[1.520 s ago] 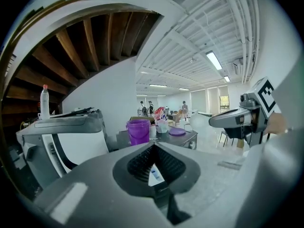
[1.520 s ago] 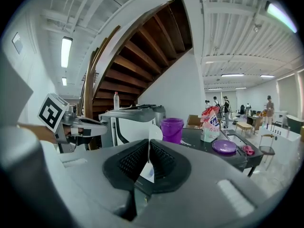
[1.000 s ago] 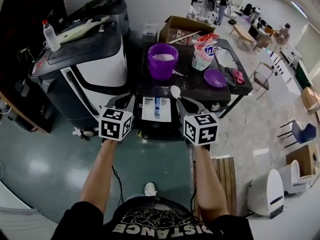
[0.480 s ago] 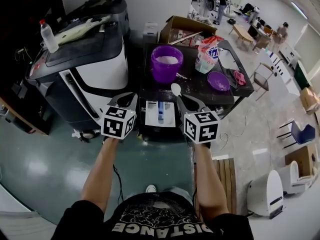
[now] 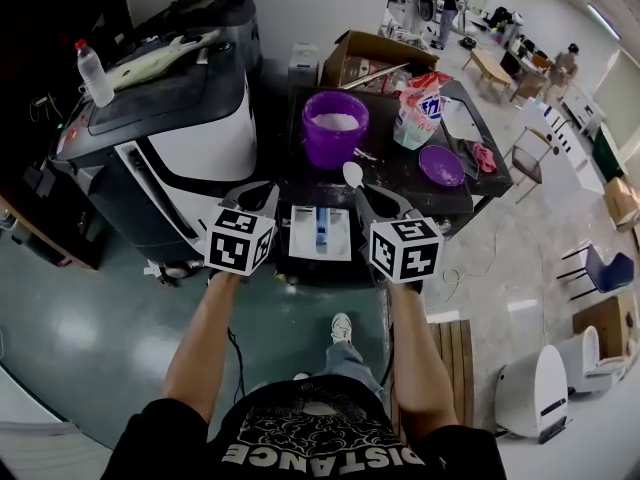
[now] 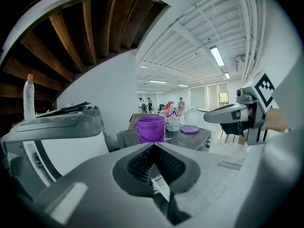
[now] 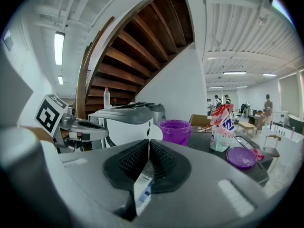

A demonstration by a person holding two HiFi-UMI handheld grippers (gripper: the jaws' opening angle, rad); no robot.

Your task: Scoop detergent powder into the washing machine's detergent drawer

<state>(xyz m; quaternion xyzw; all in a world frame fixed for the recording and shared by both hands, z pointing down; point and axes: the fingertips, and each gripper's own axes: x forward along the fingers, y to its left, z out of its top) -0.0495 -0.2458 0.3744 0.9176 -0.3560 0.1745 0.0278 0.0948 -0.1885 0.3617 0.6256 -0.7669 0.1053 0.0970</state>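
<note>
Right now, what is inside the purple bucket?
White powder lies inside the purple bucket, below its rim. Nothing else shows on the powder. Whatever is under its surface is covered, and both gripper views show only the bucket's wall.

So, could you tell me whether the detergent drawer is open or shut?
Open: the detergent drawer is pulled out, with its white compartments and blue insert exposed from above in the head view.
</note>
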